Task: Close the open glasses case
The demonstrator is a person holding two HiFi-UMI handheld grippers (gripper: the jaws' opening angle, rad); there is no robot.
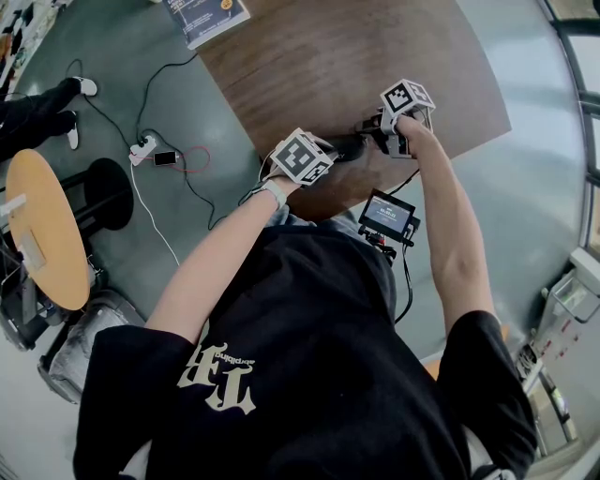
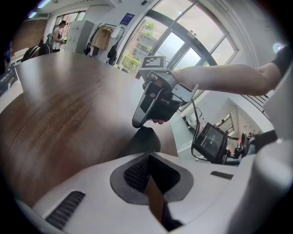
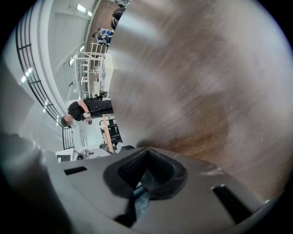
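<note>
A dark glasses case (image 1: 348, 147) lies near the front edge of the brown wooden table (image 1: 375, 47), between my two grippers. In the left gripper view the glasses case (image 2: 142, 142) shows as a dark hump just past the jaw tips, and I cannot tell whether its lid is up or down. My left gripper (image 1: 330, 152) (image 2: 148, 155) is shut, its tips right at the case's near end. My right gripper (image 1: 375, 131) (image 2: 154, 103) hangs over the case's other end. Its jaws are shut in the right gripper view (image 3: 145, 151), facing bare table.
A leaflet (image 1: 206, 17) lies at the table's far left corner. A small screen on a cable (image 1: 389, 214) hangs at the person's waist. On the floor at left are a power strip with cables (image 1: 145, 147), a black stool (image 1: 108, 192) and a round yellow table (image 1: 42, 230).
</note>
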